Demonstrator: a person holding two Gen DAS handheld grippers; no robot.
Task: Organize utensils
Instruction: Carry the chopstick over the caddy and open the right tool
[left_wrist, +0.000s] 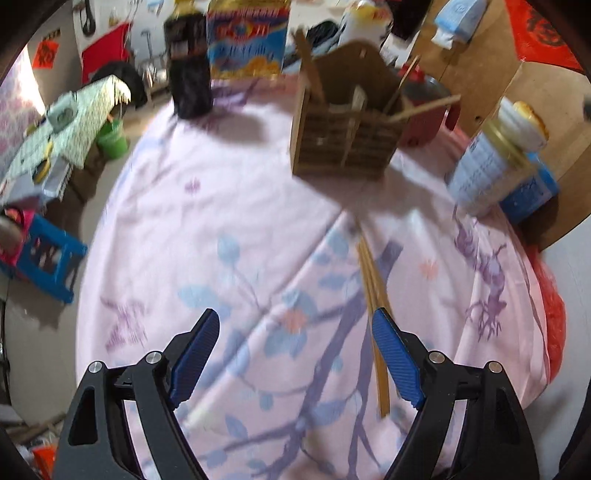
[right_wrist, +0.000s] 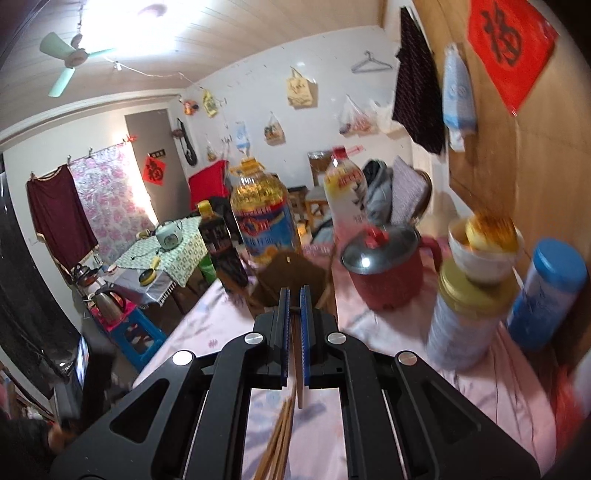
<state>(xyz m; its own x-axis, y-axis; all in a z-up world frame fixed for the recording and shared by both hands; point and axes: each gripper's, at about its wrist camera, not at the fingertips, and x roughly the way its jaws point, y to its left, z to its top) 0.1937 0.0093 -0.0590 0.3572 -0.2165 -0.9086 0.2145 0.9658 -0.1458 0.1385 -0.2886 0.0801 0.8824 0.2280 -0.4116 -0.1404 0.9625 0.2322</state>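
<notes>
A brown wooden utensil holder (left_wrist: 343, 129) stands on the pink flowered tablecloth (left_wrist: 221, 221) and holds several chopsticks and a spoon. Several wooden chopsticks (left_wrist: 375, 306) lie on the cloth in front of it. My left gripper (left_wrist: 295, 354) is open above the cloth; its right finger is next to the chopsticks. A pale utensil (left_wrist: 201, 415) lies under its left finger. My right gripper (right_wrist: 294, 299) is shut on a wooden chopstick (right_wrist: 297, 365), raised just before the holder (right_wrist: 291, 280). More chopsticks (right_wrist: 279, 443) lie on the cloth below it.
Behind the holder stand a dark sauce bottle (left_wrist: 188, 62), an oil bottle (right_wrist: 264, 221), a white bottle (right_wrist: 347, 195) and a red pot with a steel lid (right_wrist: 384, 266). To the right are a gold-lidded jar (right_wrist: 469, 314) with a bowl on top and a blue canister (right_wrist: 546, 291). A wooden wall stands right.
</notes>
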